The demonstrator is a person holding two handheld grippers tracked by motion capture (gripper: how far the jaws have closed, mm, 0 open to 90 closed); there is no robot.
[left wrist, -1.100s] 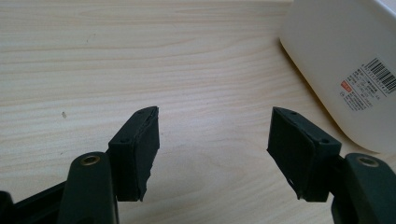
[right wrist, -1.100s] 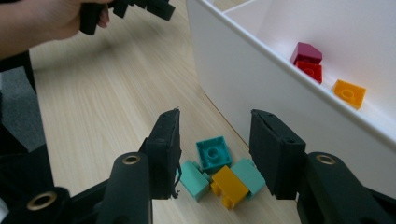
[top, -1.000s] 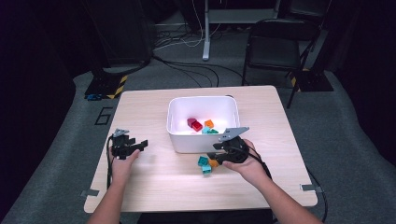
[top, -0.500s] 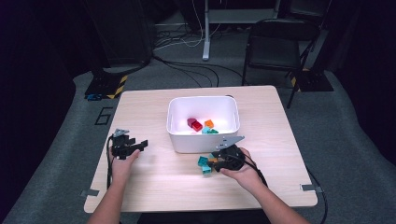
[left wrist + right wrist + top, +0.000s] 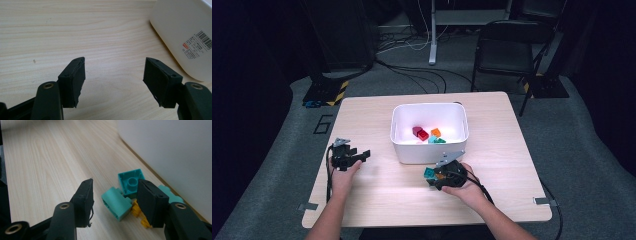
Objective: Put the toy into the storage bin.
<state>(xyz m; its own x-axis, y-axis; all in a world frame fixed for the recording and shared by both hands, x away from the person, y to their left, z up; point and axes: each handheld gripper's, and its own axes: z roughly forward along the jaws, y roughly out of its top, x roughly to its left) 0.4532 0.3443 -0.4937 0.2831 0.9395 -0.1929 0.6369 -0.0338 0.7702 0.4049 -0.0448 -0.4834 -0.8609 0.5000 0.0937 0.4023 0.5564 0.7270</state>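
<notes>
A cluster of teal and yellow blocks (image 5: 125, 198) lies on the worktop (image 5: 377, 120) just beside the white tub (image 5: 430, 150). The right gripper (image 5: 115, 195) straddles one teal block, jaws apart, having just been opening. The left gripper (image 5: 113, 75) rests near the tub, jaws apart.

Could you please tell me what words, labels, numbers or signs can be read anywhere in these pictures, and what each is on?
Sticker on the outside wall of the white tub: a barcode with digits under it, a small red mark and several lines of small print; all too small and blurred to read.
Yellow and black striped marking on a dark stand base on the floor: a hazard pattern, no words.
Nothing else bears any text.
</notes>
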